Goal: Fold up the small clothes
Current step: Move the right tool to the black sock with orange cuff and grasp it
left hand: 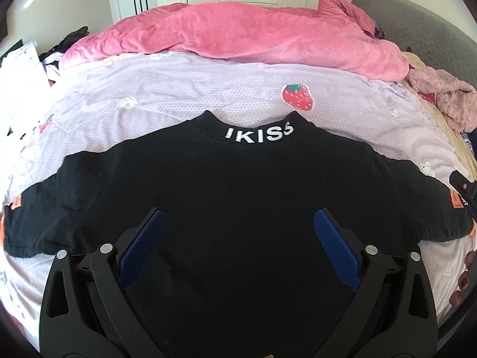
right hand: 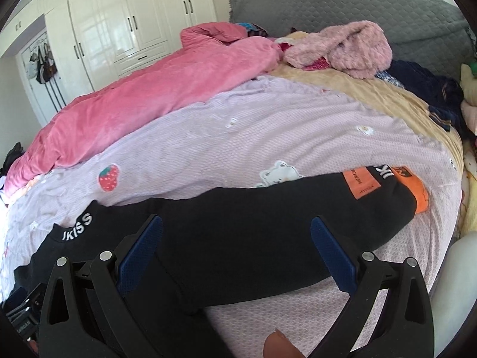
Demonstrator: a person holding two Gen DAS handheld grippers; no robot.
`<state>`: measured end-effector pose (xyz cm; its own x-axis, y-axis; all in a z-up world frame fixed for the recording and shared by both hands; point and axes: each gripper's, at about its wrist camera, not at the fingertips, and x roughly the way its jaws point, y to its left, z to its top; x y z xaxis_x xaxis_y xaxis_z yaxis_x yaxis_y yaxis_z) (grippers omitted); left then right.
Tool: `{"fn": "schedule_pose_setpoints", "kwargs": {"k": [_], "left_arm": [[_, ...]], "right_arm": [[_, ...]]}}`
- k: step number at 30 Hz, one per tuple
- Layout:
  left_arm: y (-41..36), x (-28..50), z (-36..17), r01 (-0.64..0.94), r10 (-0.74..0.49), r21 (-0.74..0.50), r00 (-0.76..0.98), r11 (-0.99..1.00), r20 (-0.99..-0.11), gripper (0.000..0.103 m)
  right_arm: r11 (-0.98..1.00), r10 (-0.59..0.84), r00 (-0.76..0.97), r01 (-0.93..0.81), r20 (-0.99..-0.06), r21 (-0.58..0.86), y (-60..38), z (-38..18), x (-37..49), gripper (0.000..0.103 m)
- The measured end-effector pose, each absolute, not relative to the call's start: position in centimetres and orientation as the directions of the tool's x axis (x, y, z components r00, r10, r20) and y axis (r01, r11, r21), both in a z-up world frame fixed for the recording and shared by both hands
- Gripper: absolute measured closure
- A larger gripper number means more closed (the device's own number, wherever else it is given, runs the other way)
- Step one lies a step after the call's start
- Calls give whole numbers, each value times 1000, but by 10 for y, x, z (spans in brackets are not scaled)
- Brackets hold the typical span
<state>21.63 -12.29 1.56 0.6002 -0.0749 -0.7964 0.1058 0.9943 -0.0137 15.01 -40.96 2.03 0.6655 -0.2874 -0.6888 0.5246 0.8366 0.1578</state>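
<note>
A small black T-shirt (left hand: 238, 185) with white "IKISS" letters on the collar lies flat on the lilac bed sheet (left hand: 179, 95), sleeves spread, collar away from me. Orange labels sit on both sleeve ends. My left gripper (left hand: 238, 217) is open over the shirt's body, holding nothing. In the right wrist view the shirt's right sleeve (right hand: 298, 232) stretches to the right with an orange patch (right hand: 360, 183) near its cuff. My right gripper (right hand: 237, 223) is open over that sleeve, near the shoulder, holding nothing.
A pink blanket (left hand: 238, 35) is heaped across the far side of the bed. A fluffy pink garment (right hand: 351, 47) and dark clothes (right hand: 432, 89) lie near the grey headboard (right hand: 357, 3). White wardrobes (right hand: 119, 24) stand behind. The other gripper shows at the left view's right edge (left hand: 465, 191).
</note>
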Motion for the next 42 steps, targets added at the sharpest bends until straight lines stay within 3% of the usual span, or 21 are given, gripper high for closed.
{"fn": "schedule_pose_setpoints", "kwargs": {"k": [10, 21, 31, 38, 40, 41, 42], "left_arm": [[-160, 227, 4, 177, -154, -61, 576, 982, -803, 9], [-180, 230, -16, 206, -154, -44, 556, 977, -817, 9], [-189, 233, -27, 215, -134, -17, 544, 976, -829, 9], [-195, 236, -30, 220, -121, 2, 542, 975, -831, 9], [-195, 236, -31, 218, -120, 1, 540, 976, -833, 9], [-195, 236, -31, 217, -122, -2, 538, 976, -834, 9], [-194, 235, -31, 214, -124, -7, 539, 977, -833, 9]], "right_arm": [[778, -311, 629, 599, -712, 189, -443, 4, 135, 4], [607, -392, 548, 758, -739, 240, -502, -17, 104, 4], [493, -348, 508, 814, -788, 307, -552, -39, 96, 4], [420, -318, 558, 808, -767, 413, -577, -41, 106, 4], [397, -315, 593, 791, -741, 465, -581, -41, 99, 7], [395, -319, 606, 784, -729, 478, -582, -39, 97, 18], [399, -335, 614, 779, -715, 483, -582, -36, 94, 36]]}}
